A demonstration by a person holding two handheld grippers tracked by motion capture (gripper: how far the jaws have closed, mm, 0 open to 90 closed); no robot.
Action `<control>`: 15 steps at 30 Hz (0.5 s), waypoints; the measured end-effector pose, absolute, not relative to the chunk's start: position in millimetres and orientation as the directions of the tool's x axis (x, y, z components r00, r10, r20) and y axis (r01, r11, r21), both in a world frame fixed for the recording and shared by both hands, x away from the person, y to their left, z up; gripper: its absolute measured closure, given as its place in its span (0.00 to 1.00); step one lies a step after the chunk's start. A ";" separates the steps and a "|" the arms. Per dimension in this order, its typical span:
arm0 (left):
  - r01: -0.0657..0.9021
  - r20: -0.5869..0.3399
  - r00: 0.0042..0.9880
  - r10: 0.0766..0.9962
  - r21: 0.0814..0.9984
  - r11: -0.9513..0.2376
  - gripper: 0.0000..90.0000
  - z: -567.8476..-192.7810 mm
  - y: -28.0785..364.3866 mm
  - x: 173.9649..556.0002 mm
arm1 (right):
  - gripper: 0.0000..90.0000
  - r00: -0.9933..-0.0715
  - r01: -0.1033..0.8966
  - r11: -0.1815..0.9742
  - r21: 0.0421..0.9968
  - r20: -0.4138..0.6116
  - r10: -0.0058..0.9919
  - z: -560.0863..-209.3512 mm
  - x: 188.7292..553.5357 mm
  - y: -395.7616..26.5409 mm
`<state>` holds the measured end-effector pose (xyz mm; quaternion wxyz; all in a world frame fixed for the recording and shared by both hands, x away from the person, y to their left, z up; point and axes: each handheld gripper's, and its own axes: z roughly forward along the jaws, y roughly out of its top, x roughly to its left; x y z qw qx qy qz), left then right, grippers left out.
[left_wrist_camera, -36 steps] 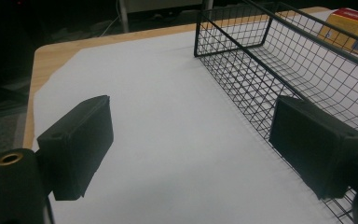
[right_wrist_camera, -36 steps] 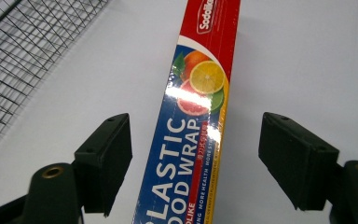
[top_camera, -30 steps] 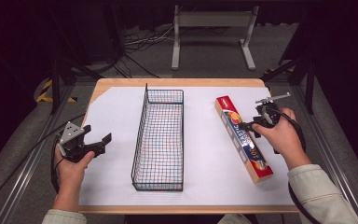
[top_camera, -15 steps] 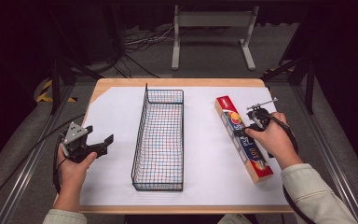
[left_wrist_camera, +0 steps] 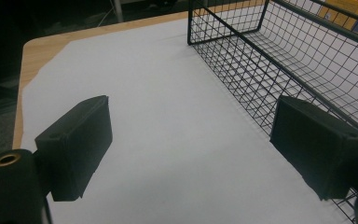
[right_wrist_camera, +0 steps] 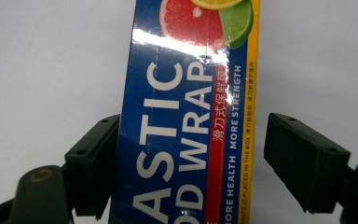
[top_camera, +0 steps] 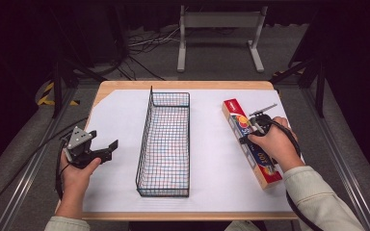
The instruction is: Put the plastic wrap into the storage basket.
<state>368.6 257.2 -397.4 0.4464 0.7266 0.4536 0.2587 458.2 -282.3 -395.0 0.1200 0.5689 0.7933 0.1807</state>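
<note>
My right gripper (right_wrist_camera: 189, 163), jaws apart, straddles the wrap box (right_wrist_camera: 191, 116) lying right of the basket (top_camera: 166, 144); it looks light, stiff, glossy, so I'd pinch mid-length across its width.

right gripper (right_wrist_camera: 189, 163) over the plastic wrap box (right_wrist_camera: 191, 116)
its two black jaws stand apart on either side of the blue box with citrus slices printed at the top, which lies on white paper (right_wrist_camera: 51, 60); the left jaw looks to touch the box edge, the right stands clear.

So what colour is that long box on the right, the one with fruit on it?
Mostly dark blue with white lettering, a yellow edge and a red stripe; the plastic wrap box shows best in the right gripper view.
</note>
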 end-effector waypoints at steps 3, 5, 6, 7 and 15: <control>0.430 -0.028 0.455 0.890 0.882 -0.192 0.14 -397.5 257.2 368.1 | 0.25 -0.320 0.865 0.288 0.410 0.009 0.947 -396.1 459.6 -281.1; 0.431 -0.029 0.455 0.890 0.882 -0.192 0.14 -397.6 257.5 367.9 | 0.26 -0.319 0.867 0.290 0.405 0.005 0.948 -397.1 461.0 -279.4; 0.430 -0.028 0.455 0.890 0.882 -0.192 0.14 -397.8 257.7 368.0 | 0.27 -0.317 0.870 0.290 0.400 0.001 0.949 -397.1 461.6 -278.6; 0.431 -0.028 0.455 0.890 0.881 -0.193 0.14 -398.1 257.7 368.1 | 0.29 -0.312 0.874 0.288 0.392 -0.002 0.950 -397.1 462.2 -277.6; 0.439 -0.030 0.454 0.891 0.877 -0.194 0.14 -399.1 257.4 368.5 | 0.35 -0.277 0.906 0.265 0.331 -0.011 0.961 -397.0 468.8 -270.9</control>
